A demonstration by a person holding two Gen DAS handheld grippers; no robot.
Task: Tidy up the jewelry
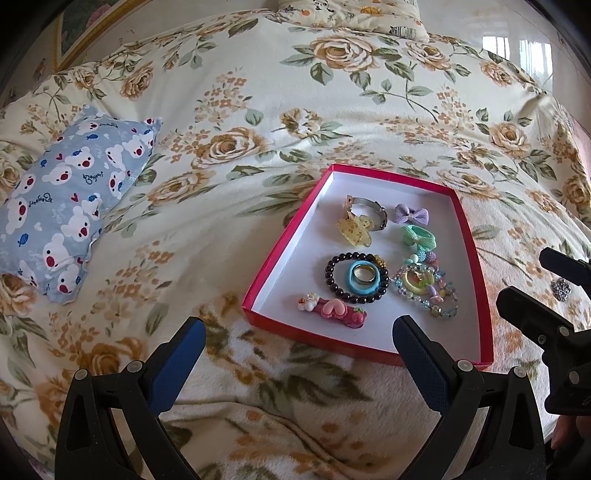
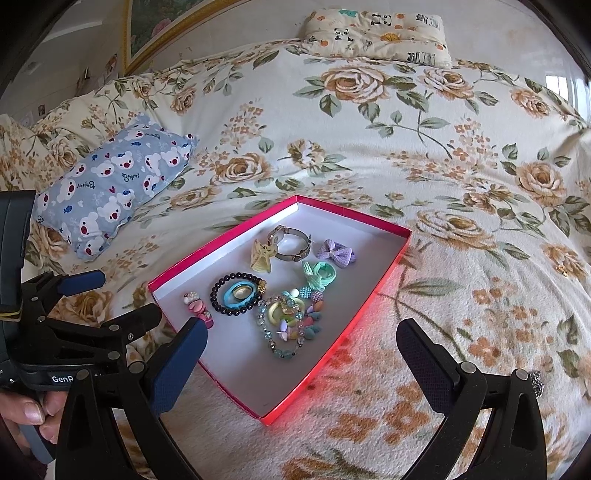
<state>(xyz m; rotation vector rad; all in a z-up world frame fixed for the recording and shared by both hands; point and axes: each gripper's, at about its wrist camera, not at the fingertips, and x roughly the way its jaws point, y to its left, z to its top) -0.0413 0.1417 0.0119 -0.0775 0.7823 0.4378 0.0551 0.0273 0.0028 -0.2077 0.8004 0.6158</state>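
- And here's the red box, lying open on the floral blanket of the bed, white inside, with the jewelry spread across its floor.
- At the far end, a metal bangle with a yellow hair claw leaning against it; at 3 o'clock of those, a purple bow.
- Just nearer than the bow sits a mint green hair tie.
- Middle of the box: a black bead bracelet ringing a blue ring, and a gold ring nested inside that.
- At 3 o'clock of the bracelet, a pastel bead necklace in a loose heap around a yellow-green ring.
- Nearest the camera, at 7 o'clock of the bracelet, a pink hair clip lies flat.
- Left hand-held gripper: jaws wide apart, nothing between them, hovering at the near edge of the box.
- Right hand-held gripper: also spread open and empty, over the box's near corner.
- Outside the box, at 3 o'clock, a small sparkly piece rests on the blanket close to the right tool.
- A blue bear-print pillow lies well apart at 9 o'clock, and a panda-print pillow at 12 o'clock.
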